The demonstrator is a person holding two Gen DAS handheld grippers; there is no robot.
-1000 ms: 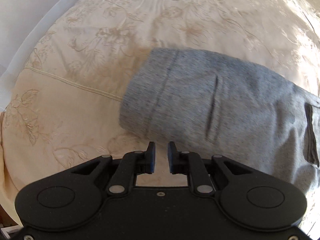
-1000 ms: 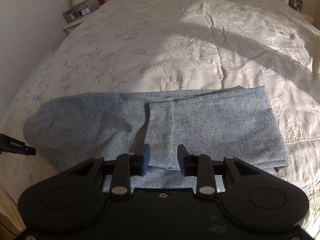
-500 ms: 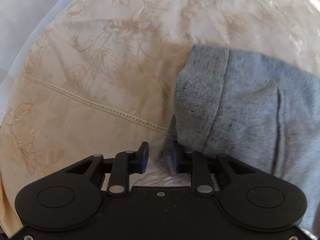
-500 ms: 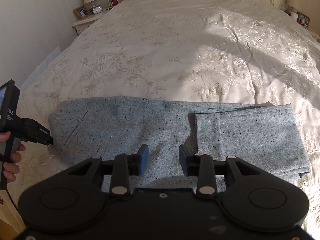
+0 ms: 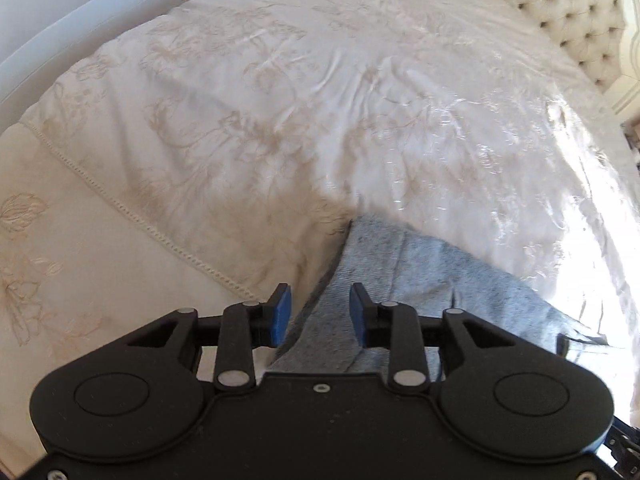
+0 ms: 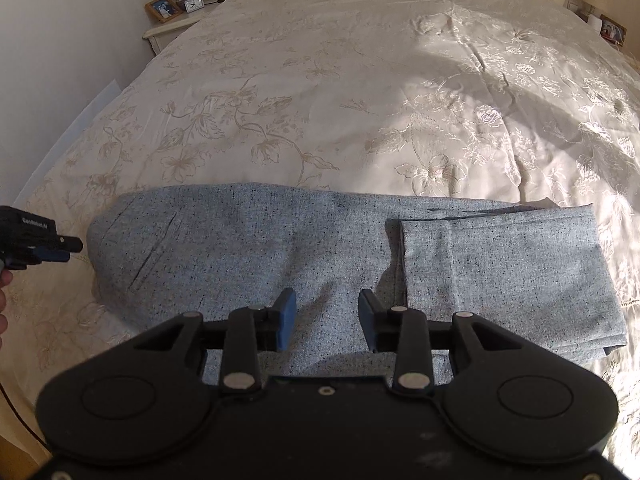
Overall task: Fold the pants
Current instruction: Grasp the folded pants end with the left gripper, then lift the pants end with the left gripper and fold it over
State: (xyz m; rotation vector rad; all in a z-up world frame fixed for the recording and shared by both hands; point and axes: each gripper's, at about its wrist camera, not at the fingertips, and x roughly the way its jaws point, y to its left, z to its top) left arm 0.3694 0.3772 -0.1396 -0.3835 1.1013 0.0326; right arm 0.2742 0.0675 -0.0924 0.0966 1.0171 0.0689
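The grey speckled pants (image 6: pixel 260 248) lie flat across the near part of the bed, and their right end (image 6: pixel 520 272) is folded over onto itself. My right gripper (image 6: pixel 327 312) hovers open over the middle of the pants with nothing pinched. My left gripper (image 5: pixel 320 308) is at the pants' left end (image 5: pixel 440 280). Its jaws are opening. The cloth's edge runs between the blue pads (image 5: pixel 282 314) without being pressed. In the right wrist view the left gripper (image 6: pixel 72 249) shows just left of the pants, held by a hand (image 6: pixel 5 280).
A cream embroidered bedspread (image 6: pixel 320 80) covers the whole bed and has a stitched seam (image 5: pixel 160 236) near the left corner. A tufted headboard (image 5: pixel 560 12) stands at the far end. A nightstand (image 6: pixel 172 24) with a lamp, frame and clock sits at the far left. A white wall (image 5: pixel 60 20) runs along the left side.
The left gripper has moved to the pants' left edge and turned toward the headboard, with its jaws spreading wider. The right gripper has shifted left from the folded end to the pants' middle.
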